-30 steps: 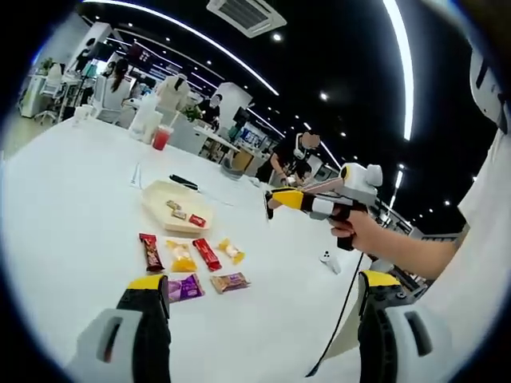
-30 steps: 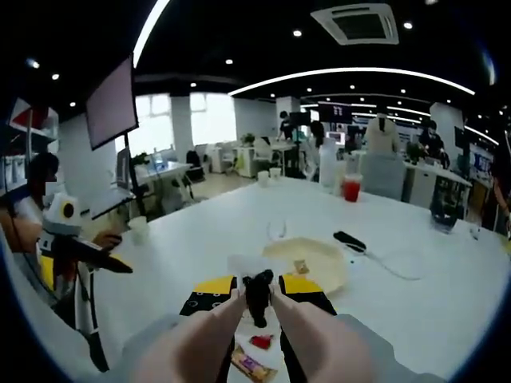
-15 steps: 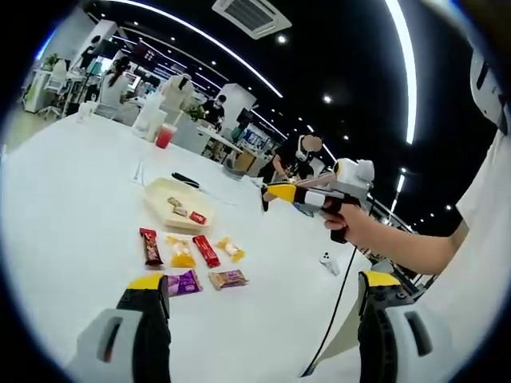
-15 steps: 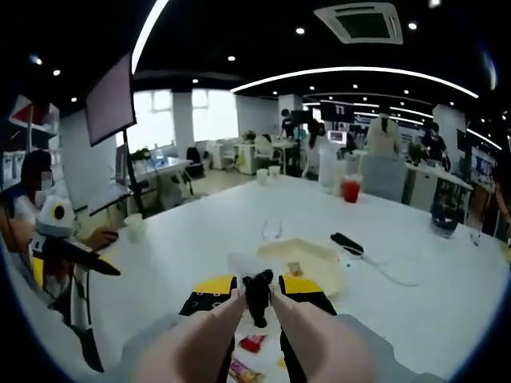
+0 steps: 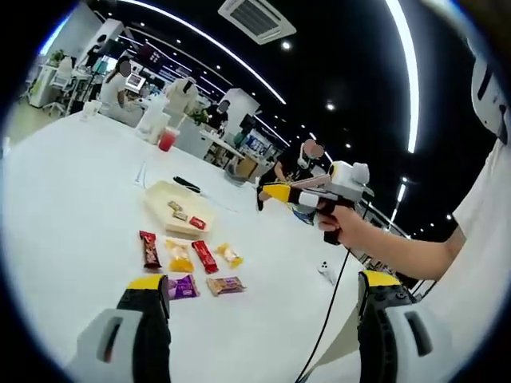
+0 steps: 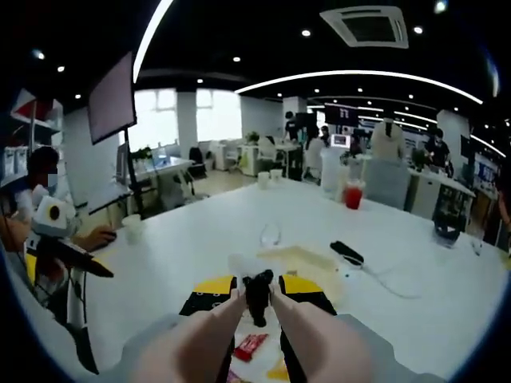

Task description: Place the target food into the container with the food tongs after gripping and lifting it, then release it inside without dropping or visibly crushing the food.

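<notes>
Six wrapped snacks (image 5: 190, 263) and the container (image 5: 160, 200) have slid lower beneath the raised right gripper (image 5: 263, 194), shut on food tongs (image 6: 257, 297), left gripper (image 5: 259, 299) apart, no snack yet gripped

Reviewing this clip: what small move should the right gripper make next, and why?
Probably lower the right gripper toward the wrapped snacks. It hangs well above the table, its fingers shut on what looks like the tongs. No food is lifted yet, and a red snack lies just beneath it.
</notes>
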`<action>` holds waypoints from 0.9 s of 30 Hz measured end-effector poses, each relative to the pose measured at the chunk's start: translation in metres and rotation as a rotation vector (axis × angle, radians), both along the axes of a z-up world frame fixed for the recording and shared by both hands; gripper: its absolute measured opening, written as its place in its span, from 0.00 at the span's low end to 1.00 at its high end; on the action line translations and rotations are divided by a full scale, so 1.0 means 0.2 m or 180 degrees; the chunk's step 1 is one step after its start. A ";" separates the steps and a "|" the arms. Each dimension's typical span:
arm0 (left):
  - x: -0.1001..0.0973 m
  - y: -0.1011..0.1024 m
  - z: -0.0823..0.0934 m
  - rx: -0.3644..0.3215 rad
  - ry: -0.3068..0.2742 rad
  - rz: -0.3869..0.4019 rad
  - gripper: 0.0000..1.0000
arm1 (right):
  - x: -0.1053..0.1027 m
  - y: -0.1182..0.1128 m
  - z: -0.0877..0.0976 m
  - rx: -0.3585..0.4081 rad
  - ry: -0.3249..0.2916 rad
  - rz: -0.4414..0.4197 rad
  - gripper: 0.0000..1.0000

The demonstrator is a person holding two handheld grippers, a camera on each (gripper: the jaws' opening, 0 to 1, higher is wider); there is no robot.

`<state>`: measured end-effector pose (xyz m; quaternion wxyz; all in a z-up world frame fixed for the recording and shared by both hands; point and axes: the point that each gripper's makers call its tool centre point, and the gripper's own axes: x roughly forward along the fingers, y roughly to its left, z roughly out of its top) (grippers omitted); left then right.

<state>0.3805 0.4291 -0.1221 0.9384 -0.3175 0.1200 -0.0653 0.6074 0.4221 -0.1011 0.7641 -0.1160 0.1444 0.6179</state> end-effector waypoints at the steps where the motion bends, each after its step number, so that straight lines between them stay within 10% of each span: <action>1: 0.00 0.00 0.00 -0.0007 -0.0010 0.0012 0.99 | 0.00 0.00 0.00 -0.0006 -0.0002 0.0008 0.19; 27: 0.03 0.04 0.04 0.0103 -0.0017 0.0131 0.99 | 0.13 0.19 -0.03 -0.0035 -0.0019 0.0051 0.19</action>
